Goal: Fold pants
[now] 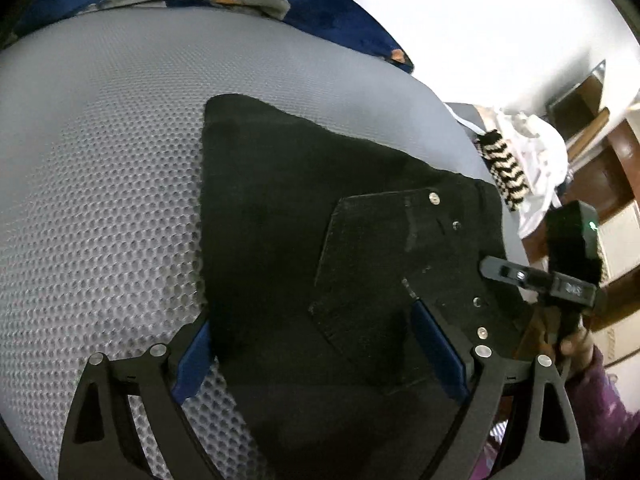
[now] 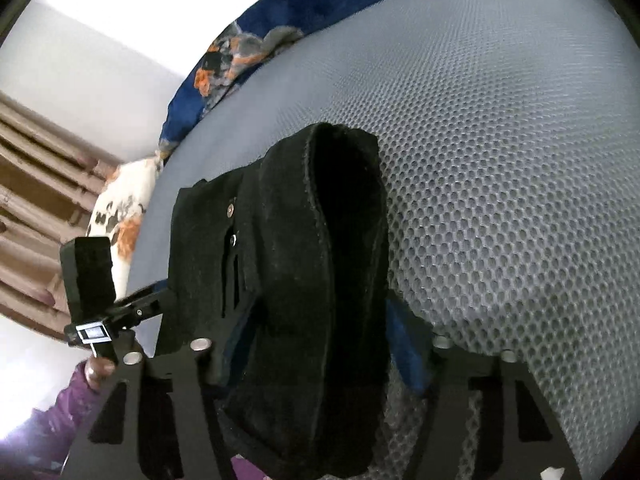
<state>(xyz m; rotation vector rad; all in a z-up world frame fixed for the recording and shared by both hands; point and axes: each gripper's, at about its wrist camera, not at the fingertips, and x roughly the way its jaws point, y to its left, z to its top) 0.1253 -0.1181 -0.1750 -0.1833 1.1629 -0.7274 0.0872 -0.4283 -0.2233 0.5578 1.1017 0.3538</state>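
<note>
The right gripper's (image 2: 316,336) pads are hidden by the black pants (image 2: 304,280). The pants' lower part is cut off by each picture's bottom edge.

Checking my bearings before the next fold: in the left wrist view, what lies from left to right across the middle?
Grey mesh mattress → black pants → black-and-white striped cloth → white cloth → brown wooden furniture.
</note>
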